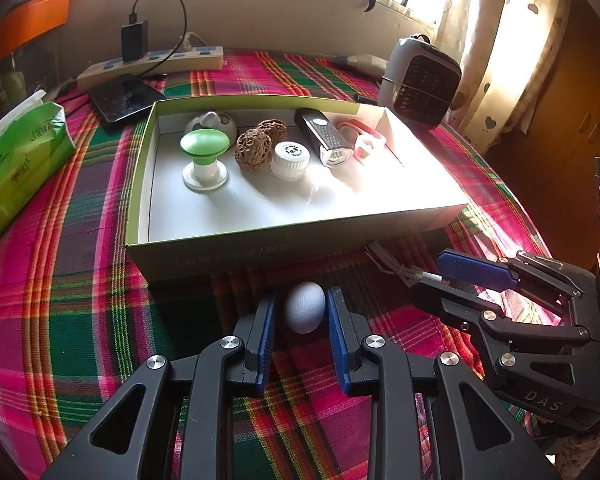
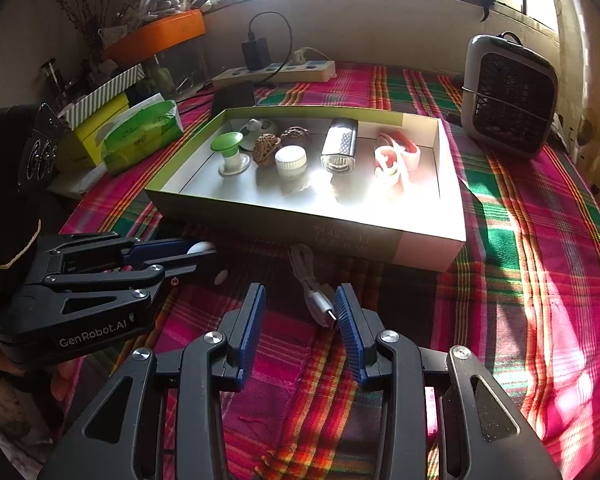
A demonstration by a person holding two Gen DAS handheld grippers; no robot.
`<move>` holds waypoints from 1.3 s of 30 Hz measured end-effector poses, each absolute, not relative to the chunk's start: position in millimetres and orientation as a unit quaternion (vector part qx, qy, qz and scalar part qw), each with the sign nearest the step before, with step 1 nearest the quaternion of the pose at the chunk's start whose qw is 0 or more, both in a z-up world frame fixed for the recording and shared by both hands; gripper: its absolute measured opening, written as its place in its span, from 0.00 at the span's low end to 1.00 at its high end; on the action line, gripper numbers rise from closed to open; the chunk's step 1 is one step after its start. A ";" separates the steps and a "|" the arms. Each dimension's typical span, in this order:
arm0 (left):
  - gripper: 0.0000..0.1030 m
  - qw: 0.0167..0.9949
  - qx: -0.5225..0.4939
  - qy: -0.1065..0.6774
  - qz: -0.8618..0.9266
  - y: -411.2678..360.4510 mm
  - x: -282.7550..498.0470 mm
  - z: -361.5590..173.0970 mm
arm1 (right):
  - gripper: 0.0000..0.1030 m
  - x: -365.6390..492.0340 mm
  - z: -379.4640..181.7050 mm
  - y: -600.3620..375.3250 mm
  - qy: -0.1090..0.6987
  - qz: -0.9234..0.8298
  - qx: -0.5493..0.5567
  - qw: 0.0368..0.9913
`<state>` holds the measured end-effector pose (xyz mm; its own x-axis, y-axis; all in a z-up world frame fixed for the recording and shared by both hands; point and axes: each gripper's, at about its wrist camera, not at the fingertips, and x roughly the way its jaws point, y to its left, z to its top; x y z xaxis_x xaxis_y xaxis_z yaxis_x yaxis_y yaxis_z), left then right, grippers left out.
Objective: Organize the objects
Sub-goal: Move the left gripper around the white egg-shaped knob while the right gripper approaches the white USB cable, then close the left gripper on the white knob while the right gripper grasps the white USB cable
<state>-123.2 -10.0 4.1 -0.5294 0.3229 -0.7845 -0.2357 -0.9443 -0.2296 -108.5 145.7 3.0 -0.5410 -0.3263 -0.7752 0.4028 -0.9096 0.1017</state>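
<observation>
A white egg-shaped object (image 1: pixel 305 307) sits between the fingertips of my left gripper (image 1: pixel 302 294), which is shut on it just above the plaid cloth in front of the box. The right wrist view shows the same egg (image 2: pixel 201 247) pinched at the left gripper (image 2: pixel 210 251) tips. My right gripper (image 2: pixel 300 292) is open. The plug end of a white USB cable (image 2: pixel 320 306) lies between its fingers, close to the right pad (image 2: pixel 346 320). The shallow green-edged box (image 1: pixel 260 256) holds a green-topped knob (image 1: pixel 204 146), two walnuts (image 1: pixel 252 148), a white cap (image 1: pixel 290 160), a black light (image 1: pixel 326 136) and a red-and-white item (image 1: pixel 364 140).
A green tissue pack (image 1: pixel 20 160) lies left of the box. A phone (image 1: pixel 126 96) and a power strip (image 1: pixel 160 62) with a charger lie behind it. A small fan heater (image 1: pixel 424 80) stands at the back right. A window wall bounds the far side of the plaid cloth (image 2: pixel 520 260).
</observation>
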 end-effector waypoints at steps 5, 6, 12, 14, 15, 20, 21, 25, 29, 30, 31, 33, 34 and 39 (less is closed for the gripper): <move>0.25 0.156 -0.457 -0.044 0.874 -10.0 -123.0 4.3 | 0.37 -119.6 -7.6 147.3 0.051 -0.872 0.447 0.194; 0.25 0.156 -0.457 -0.042 0.875 -10.0 -122.8 4.2 | 0.37 -120.2 -8.5 147.1 0.053 -0.871 0.447 0.196; 0.26 0.152 -0.454 -0.040 0.877 -9.7 -121.6 4.2 | 0.37 -119.7 -9.5 137.3 0.098 -0.873 0.440 0.189; 0.26 0.150 -0.453 -0.040 0.878 -9.9 -121.3 4.3 | 0.37 -120.6 -9.5 136.1 0.098 -0.873 0.439 0.190; 0.26 0.150 -0.453 -0.040 0.878 -9.8 -121.3 4.2 | 0.37 -121.2 -9.7 136.3 0.097 -0.874 0.438 0.189; 0.26 0.148 -0.451 -0.038 0.879 -10.1 -119.6 4.0 | 0.37 -119.2 -10.1 134.8 0.098 -0.879 0.429 0.185; 0.26 0.147 -0.451 -0.040 0.879 -10.4 -119.4 3.9 | 0.37 -118.6 -10.4 135.0 0.099 -0.879 0.427 0.186; 0.26 0.144 -0.450 -0.041 0.880 -10.1 -118.7 3.9 | 0.37 -117.9 -10.4 134.9 0.100 -0.881 0.424 0.187; 0.26 0.142 -0.450 -0.042 0.881 -10.0 -118.6 3.9 | 0.31 -115.9 -10.5 133.1 0.099 -0.881 0.422 0.192; 0.26 0.141 -0.450 -0.042 0.881 -10.0 -118.4 3.9 | 0.29 -115.4 -10.4 132.4 0.100 -0.880 0.421 0.194; 0.26 0.141 -0.450 -0.043 0.881 -10.0 -118.5 4.0 | 0.28 -115.0 -10.2 131.5 0.102 -0.880 0.421 0.195; 0.26 0.140 -0.449 -0.044 0.881 -9.8 -118.7 4.0 | 0.26 -114.9 -10.2 131.3 0.102 -0.880 0.420 0.198; 0.25 0.139 -0.449 -0.043 0.882 -9.6 -118.7 4.1 | 0.25 -115.0 -10.2 131.5 0.101 -0.880 0.420 0.198; 0.21 0.142 -0.449 -0.043 0.881 -8.2 -117.7 4.1 | 0.24 -114.7 -10.2 132.6 0.095 -0.880 0.421 0.198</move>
<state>-117.7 -8.2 4.1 -0.5565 0.2879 -0.7794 -0.2109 -0.9563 -0.2026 -114.7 132.6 -10.2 -0.5676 -0.2684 -0.7783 0.4287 -0.9035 -0.0010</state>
